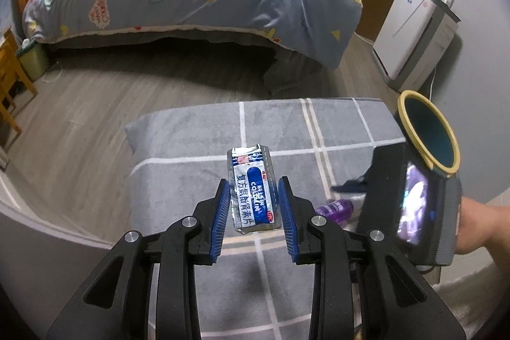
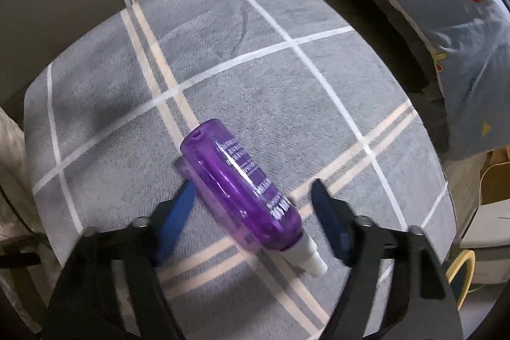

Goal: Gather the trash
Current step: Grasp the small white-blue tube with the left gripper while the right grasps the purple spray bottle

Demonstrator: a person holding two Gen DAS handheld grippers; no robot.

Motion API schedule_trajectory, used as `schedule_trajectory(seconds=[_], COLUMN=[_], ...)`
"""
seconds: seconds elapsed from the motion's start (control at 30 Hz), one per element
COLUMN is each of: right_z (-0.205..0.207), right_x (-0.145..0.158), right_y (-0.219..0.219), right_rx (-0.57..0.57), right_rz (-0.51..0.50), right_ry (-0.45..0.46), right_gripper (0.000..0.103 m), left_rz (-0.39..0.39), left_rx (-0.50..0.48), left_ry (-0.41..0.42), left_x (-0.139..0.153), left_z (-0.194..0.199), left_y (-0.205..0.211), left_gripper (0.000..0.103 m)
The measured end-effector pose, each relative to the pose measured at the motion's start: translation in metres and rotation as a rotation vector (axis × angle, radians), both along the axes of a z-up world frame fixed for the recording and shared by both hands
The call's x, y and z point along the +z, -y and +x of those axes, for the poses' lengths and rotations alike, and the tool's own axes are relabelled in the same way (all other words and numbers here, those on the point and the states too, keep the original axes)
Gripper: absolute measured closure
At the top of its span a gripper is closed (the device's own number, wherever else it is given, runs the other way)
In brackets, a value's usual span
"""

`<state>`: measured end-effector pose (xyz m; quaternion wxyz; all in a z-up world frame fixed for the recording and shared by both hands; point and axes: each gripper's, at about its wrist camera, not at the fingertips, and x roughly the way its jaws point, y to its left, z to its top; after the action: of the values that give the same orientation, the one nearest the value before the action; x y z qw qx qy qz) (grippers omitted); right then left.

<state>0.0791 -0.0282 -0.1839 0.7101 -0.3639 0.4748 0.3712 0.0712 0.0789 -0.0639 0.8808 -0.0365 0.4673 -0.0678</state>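
Foil medicine sachet [image 1: 253,190] sits clamped in the left gripper [image 1: 255,206], while the right gripper's [image 2: 251,219] parted jaws straddle the purple plastic bottle [image 2: 239,187] lying lower-centre on the grey rug [image 2: 287,101], ungrasped.

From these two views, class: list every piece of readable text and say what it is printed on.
"复方氨酚肾素片" on the silver medicine packet.
"COLDRIN" on the same packet's blue band.
"OTC" in its small red oval.
White print on the purple bottle: too blurred to read.
Red patch on the bed quilt: too small to read.

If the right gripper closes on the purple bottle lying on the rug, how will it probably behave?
The purple bottle is round and lies on its side, so it may roll. Its glossy plastic looks slippery. It seems see-through and empty, so probably light.
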Motion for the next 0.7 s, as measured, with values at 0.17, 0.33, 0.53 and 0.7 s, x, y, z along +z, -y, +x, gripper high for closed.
schedule_trajectory(seconds=[0.17,0.33,0.53,0.7], right_z=[0.016,0.038,0.045,0.052], right_x=[0.0,-0.002,0.002,0.018], right_y=[0.005,0.023,0.023,0.034], right_rx=[-0.102,-0.255,-0.288,-0.323], right_rz=[-0.009,-0.004,0.008,0.059], right_ry=[0.004,-0.02,-0.022,-0.026], right_gripper=[0.061,0.062,0.069,0.069], left_rz=[-0.021,-0.014,-0.001,0.012], left_rx=[0.011,-0.003,-0.011,-0.018], left_ry=[-0.006,-0.007,-0.016,-0.012], left_x=[0.0,0.0,-0.003,-0.002], left_z=[0.0,0.0,0.0,0.001], left_y=[-0.003,0.0,0.003,0.006], left_gripper=[0.071,0.071,0.071,0.071])
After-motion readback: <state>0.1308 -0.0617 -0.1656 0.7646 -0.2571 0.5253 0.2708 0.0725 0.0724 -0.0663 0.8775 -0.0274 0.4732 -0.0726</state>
